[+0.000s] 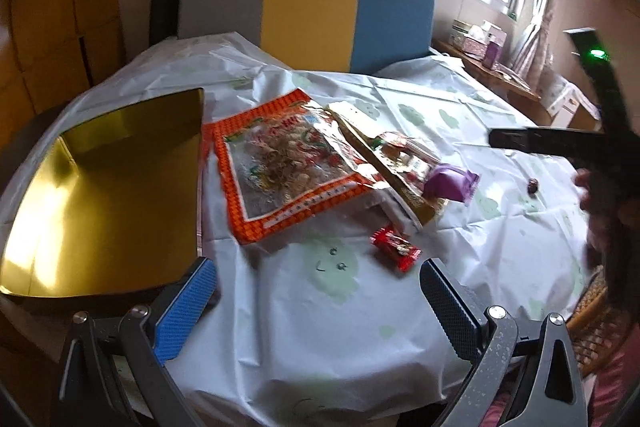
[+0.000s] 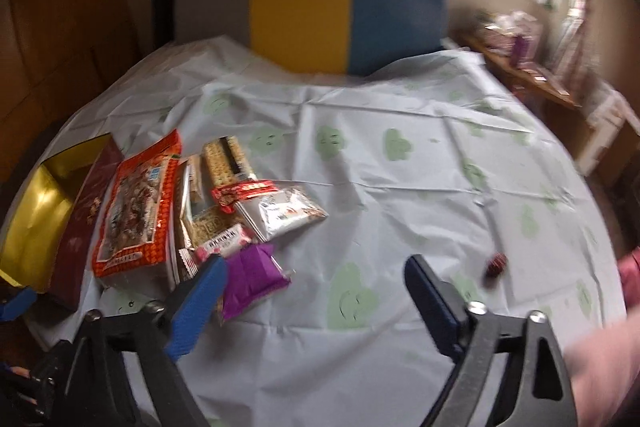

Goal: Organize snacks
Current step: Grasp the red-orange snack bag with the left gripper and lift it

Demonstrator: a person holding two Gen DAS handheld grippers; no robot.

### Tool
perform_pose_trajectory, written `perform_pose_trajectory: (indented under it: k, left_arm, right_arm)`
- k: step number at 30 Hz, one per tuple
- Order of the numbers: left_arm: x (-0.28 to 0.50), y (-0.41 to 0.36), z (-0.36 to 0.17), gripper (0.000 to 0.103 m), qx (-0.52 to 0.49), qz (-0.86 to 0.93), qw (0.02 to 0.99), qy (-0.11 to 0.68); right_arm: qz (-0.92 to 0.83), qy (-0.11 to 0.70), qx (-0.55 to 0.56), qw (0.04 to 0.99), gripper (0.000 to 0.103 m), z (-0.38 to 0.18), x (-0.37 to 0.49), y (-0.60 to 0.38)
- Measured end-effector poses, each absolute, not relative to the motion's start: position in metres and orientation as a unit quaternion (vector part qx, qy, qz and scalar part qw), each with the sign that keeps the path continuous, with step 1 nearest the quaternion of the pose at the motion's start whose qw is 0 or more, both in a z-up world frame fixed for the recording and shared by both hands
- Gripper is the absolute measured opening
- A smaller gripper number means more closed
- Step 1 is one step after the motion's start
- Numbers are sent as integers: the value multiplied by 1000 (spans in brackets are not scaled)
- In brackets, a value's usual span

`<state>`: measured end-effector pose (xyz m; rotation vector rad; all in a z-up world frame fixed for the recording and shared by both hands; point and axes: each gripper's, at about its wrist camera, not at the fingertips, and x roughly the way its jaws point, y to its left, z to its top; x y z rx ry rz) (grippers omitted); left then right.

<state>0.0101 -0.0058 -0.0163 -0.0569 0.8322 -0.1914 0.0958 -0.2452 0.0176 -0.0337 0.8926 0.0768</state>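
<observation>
Snacks (image 2: 192, 211) piled near table's (image 2: 400, 187) left edge, beside gold box (image 1: 100, 195) (open, empty-looking); one small red candy (image 2: 496, 264) lies apart. L gripper (image 1: 316, 291) & R gripper (image 2: 316, 287) both released, nothing betw. fingers.

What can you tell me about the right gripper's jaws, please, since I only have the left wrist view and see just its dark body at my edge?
Observer: In the right wrist view the right gripper is open, with nothing between its fingers, only tablecloth beyond.
Operator: Thank you. Is there any snack near the purple packet that I am missing?
Observer: Yes, a pink and white packet lies just beyond the purple packet.
Operator: And beside the gold box?
Observer: A dark red panel sits between the gold box and the orange bag.
</observation>
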Motion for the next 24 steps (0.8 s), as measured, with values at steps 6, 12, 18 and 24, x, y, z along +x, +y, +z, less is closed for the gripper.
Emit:
perform_pose_trajectory:
  k: [6,12,18,24]
  left_arm:
    - [32,-12,-19,70,-22,-121,891,437]
    - [82,-8,-12,63,-54,-96,876,470]
    - [136,-11,-5,82,-30,-63,874,481]
    - [188,-12,-15,87,7,-45,851,523]
  right_arm:
    - [101,463,-32,880,40,-6,137,-243]
    - [123,488,-41,863,40,-25,149,-234]
    - [126,484,-37,865,40,-22,146,-235]
    - [125,473,-27,872,41,-15,145,-240]
